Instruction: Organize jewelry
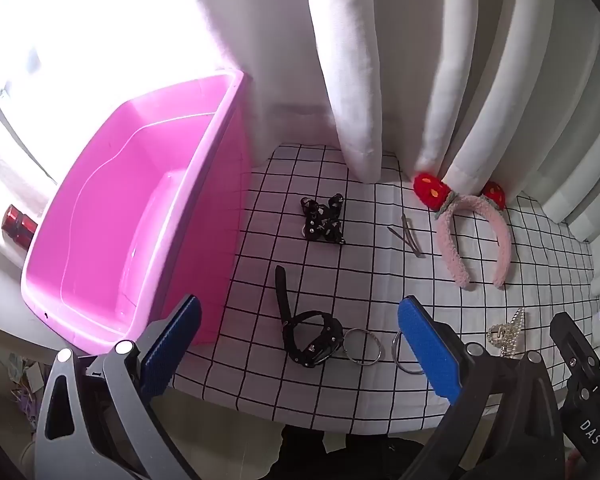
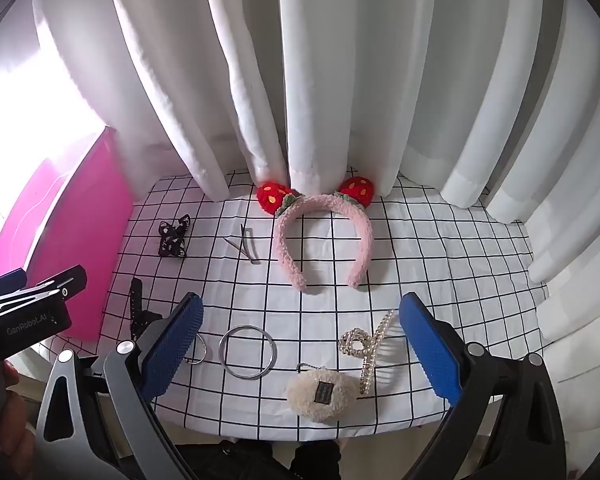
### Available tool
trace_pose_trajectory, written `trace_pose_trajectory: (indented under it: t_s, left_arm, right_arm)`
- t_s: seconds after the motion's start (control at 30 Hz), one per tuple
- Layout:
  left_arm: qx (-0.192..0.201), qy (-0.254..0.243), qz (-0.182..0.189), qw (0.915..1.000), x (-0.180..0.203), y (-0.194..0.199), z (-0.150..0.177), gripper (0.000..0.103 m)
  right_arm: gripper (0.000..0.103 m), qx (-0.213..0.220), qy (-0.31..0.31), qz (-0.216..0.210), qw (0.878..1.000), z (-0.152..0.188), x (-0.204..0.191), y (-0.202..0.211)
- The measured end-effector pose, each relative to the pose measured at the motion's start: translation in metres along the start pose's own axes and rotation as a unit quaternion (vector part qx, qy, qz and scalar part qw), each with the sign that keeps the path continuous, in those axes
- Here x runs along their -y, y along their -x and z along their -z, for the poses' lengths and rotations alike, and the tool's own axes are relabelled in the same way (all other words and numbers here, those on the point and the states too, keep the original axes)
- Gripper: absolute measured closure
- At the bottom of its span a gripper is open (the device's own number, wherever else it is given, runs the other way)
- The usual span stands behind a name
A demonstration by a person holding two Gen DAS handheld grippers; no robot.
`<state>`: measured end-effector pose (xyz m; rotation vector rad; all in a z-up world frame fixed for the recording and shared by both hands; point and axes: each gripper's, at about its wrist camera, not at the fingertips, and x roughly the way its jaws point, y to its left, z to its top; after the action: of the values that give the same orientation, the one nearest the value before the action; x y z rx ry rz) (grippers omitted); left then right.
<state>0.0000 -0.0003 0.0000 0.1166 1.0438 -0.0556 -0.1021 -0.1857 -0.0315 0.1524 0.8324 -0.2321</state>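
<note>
A pink bin (image 1: 112, 236) stands empty at the left of the checked cloth (image 1: 380, 280). On the cloth lie a pink fuzzy headband (image 2: 320, 240) with red strawberry ears, a black studded strap (image 1: 308, 332), a black bow (image 1: 324, 222), metal hair clips (image 2: 246, 246), silver rings (image 2: 248, 352), a pearl claw clip (image 2: 366, 346) and a cream fuzzy pouch (image 2: 320, 392). My left gripper (image 1: 300, 344) hovers open above the black strap. My right gripper (image 2: 300, 344) hangs open above the rings and the pearl clip. Neither holds anything.
White curtains (image 2: 320, 80) hang along the back of the cloth and touch the headband's ears. A red shiny object (image 1: 18, 222) sits left of the bin. The table's front edge runs just below both grippers. A hand (image 2: 4, 400) holds the left gripper's body.
</note>
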Motion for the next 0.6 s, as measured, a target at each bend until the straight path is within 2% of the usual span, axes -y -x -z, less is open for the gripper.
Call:
trace_pose_trajectory:
  t_s: [0.6]
  left_arm:
    - [0.002,0.000,0.001,1.0000,-0.0010,0.0013,-0.0001,0.006]
  right_arm:
    - [0.009,0.003,0.000,-0.001,1.000,0.0001,-0.0004,0.0021]
